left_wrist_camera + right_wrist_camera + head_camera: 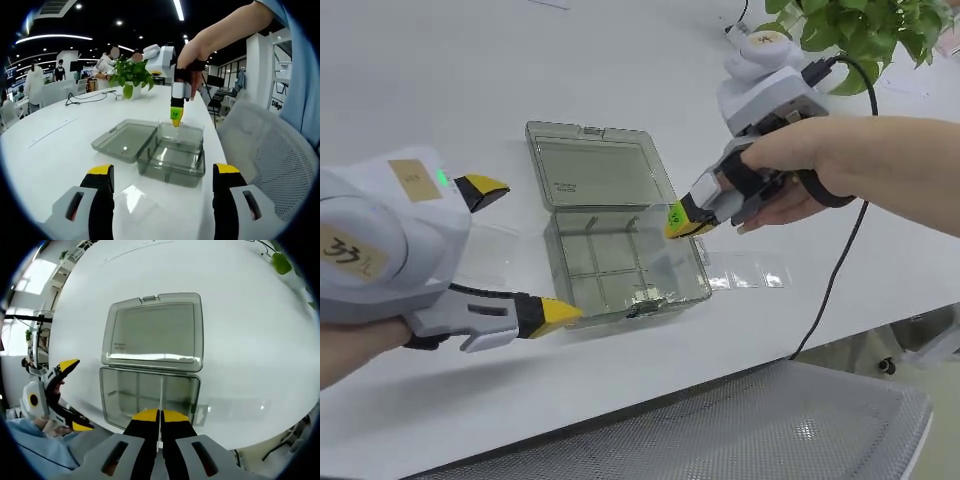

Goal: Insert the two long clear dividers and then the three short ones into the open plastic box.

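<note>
On a white bench (620, 70), the right gripper (160, 413) is clamping a clear divider (161, 390), likely light, stiff and slick, by its upper edge over the box (605, 312); the left gripper (542, 250) is hovering nearby, jaws spread.

From the head we look down on the box (615, 225) on the surface (440, 90). Our left gripper view faces it low, nearby; our right looks steeply down, close. All share it.
</note>
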Motion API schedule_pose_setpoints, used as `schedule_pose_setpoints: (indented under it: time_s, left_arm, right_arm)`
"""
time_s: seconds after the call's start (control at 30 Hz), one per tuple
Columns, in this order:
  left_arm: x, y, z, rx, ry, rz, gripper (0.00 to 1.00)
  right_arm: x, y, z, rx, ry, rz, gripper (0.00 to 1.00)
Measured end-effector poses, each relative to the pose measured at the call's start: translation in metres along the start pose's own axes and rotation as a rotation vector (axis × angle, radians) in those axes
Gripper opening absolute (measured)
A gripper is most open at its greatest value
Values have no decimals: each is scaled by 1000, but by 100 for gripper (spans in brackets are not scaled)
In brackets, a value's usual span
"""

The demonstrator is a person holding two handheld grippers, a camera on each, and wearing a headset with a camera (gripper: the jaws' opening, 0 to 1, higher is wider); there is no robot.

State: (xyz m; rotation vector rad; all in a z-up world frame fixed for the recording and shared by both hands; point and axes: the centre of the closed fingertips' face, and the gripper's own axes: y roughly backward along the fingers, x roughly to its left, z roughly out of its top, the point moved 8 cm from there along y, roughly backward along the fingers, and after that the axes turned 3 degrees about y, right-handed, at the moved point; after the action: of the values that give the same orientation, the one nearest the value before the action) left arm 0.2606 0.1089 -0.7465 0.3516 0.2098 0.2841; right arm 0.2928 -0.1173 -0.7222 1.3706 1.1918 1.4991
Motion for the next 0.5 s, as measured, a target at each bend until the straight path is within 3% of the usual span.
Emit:
schedule_pose_setpoints:
  time_s: [0.5]
  left_arm:
    - [0,0,0,-3,3,2,82]
  right_arm:
    - [3,-7,1,7,15,-13,2]
